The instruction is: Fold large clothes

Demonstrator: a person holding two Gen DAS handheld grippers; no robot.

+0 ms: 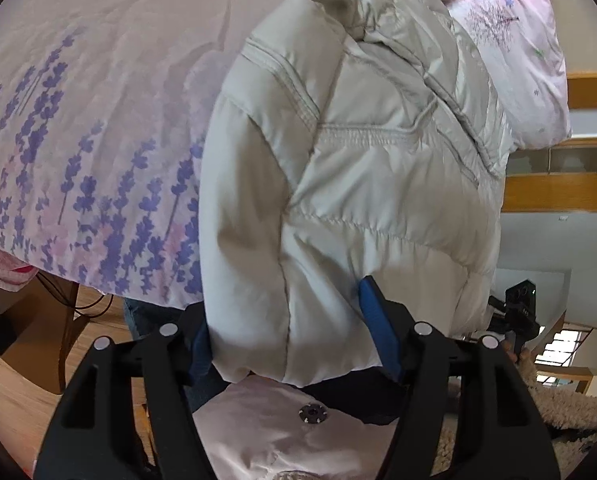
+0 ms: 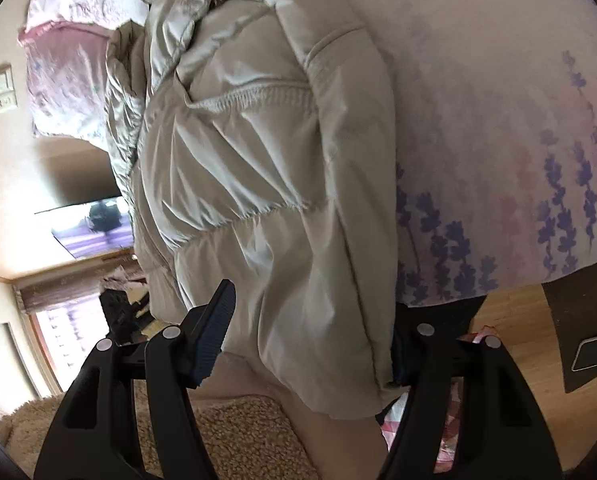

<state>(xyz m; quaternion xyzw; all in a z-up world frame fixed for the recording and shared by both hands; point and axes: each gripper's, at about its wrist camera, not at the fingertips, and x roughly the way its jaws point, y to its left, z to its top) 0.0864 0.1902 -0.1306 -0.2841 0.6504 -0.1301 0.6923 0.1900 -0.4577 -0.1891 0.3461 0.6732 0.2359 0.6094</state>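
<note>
Both the left gripper (image 1: 294, 344) and right gripper (image 2: 306, 344) pinch the puffy white jacket's (image 1: 370, 168) near edge.

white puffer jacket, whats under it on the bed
The white puffer jacket lies on a lavender-print bedspread, which shows beside it. Both tongs, left and right, grip its near hem. Whatever lies directly beneath the jacket is covered.
</note>
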